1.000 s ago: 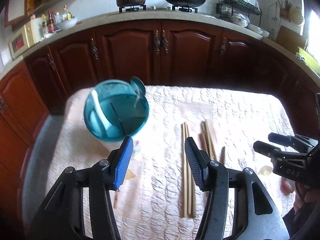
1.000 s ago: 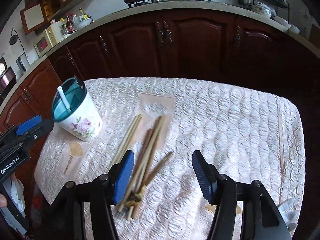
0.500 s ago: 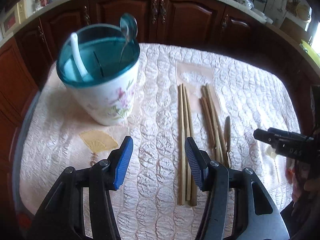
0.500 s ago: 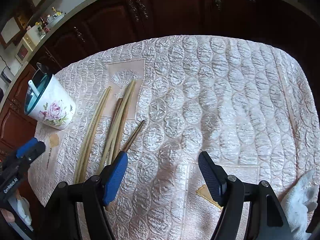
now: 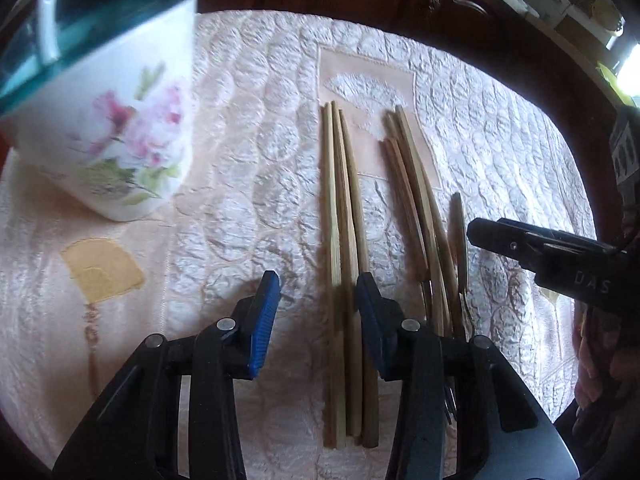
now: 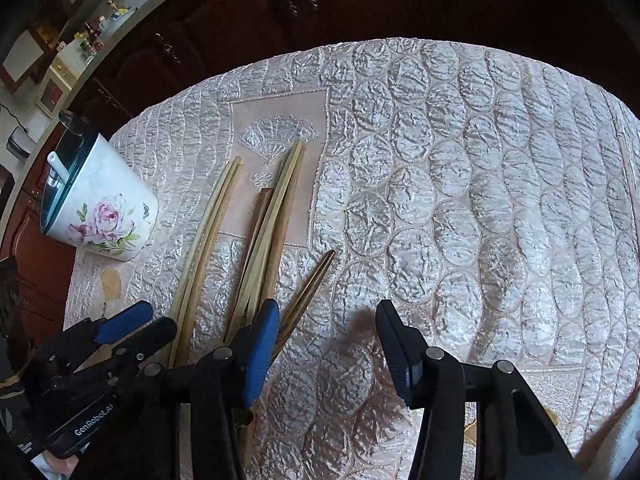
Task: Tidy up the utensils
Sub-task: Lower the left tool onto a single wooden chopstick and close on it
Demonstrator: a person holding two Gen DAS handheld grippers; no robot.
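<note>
A floral cup (image 5: 116, 128) with a teal rim holds a white spoon (image 5: 48, 36) at the table's left. Three pale chopsticks (image 5: 340, 216) lie side by side; my left gripper (image 5: 318, 312) hangs low over their near part. Its jaws are closing, with the sticks between them close to the right pad and no pad pressing. Further right lie several darker chopsticks (image 6: 276, 220) and a bronze utensil handle (image 6: 314, 284). My right gripper (image 6: 326, 328) is closing too, the handle just inside its left pad (image 6: 260, 344), untouched. The cup (image 6: 104, 216) shows at the left there.
A quilted pink cloth (image 6: 460, 184) covers the table and its right half is bare. Dark wooden cabinets (image 6: 248, 12) stand behind the far edge. My left gripper (image 6: 120, 332) shows at the lower left of the right wrist view. A person's hand (image 5: 600, 352) holds the right gripper (image 5: 540, 256).
Both grippers have sunk toward the table and tilted further down. The left jaws have narrowed around the pale chopsticks. The right jaws widened, then narrowed beside the bronze handle.
</note>
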